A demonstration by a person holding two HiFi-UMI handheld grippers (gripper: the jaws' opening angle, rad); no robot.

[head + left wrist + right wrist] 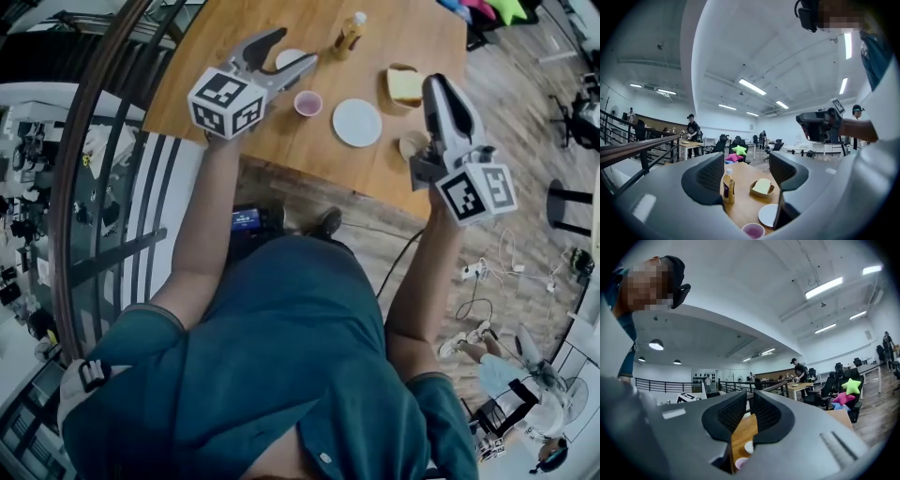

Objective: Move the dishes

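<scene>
Both are raised above the bench (412, 37), nothing held: left hand-held gripper (292, 49) spread, right hand-held gripper (438, 89) pressed together. The dishes are all on the bench: plate (357, 123), pink cup (307, 103), bowl (405, 86). We see two risks: the right one comes down unopened and shoves the bowl, or the left one clips the bottle (350, 34). We can't read any writing (only cube markers); the bottle label is too small.
</scene>
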